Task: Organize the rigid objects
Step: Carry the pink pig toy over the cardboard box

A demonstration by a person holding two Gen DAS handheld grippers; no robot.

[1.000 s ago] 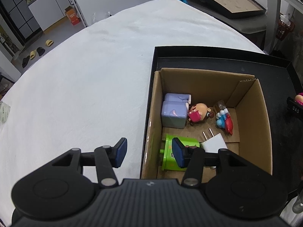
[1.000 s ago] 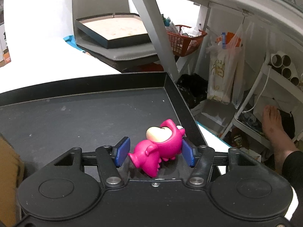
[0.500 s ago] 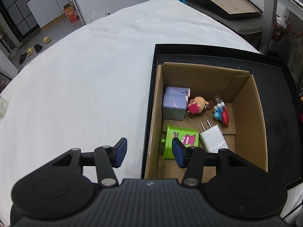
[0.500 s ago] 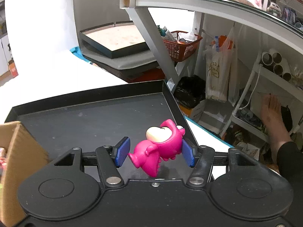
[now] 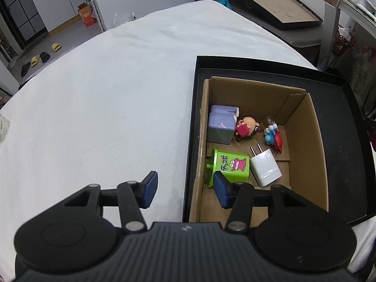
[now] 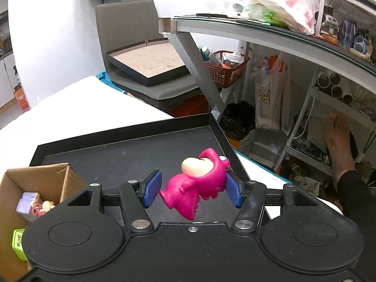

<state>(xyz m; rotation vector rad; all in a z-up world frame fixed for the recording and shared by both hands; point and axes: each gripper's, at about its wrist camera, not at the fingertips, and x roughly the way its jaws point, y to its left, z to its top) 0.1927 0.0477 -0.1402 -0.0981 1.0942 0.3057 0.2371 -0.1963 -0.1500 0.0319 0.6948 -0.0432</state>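
Observation:
My right gripper (image 6: 192, 190) is shut on a pink toy figure (image 6: 199, 183), held clear above the black tray (image 6: 131, 150). The cardboard box (image 6: 35, 174) shows at the lower left of that view. In the left wrist view the same cardboard box (image 5: 303, 141) stands in the black tray (image 5: 340, 152). It holds a purple block (image 5: 222, 127), a small doll (image 5: 245, 129), a blue-and-red figure (image 5: 272, 136), a green toy box (image 5: 231, 165) and a white charger (image 5: 265, 166). My left gripper (image 5: 185, 189) hangs open and empty over the box's near left wall.
A white cloth (image 5: 105, 105) covers the table to the left of the tray. Beyond the table stand a grey chair bearing a framed board (image 6: 145, 65), a metal desk (image 6: 258, 35) with an orange basket (image 6: 225, 68) under it, and a person's foot (image 6: 338, 145).
My right gripper has risen with the pink toy, and the cardboard box has come into its view at the left. The left gripper has drawn back a little, still open.

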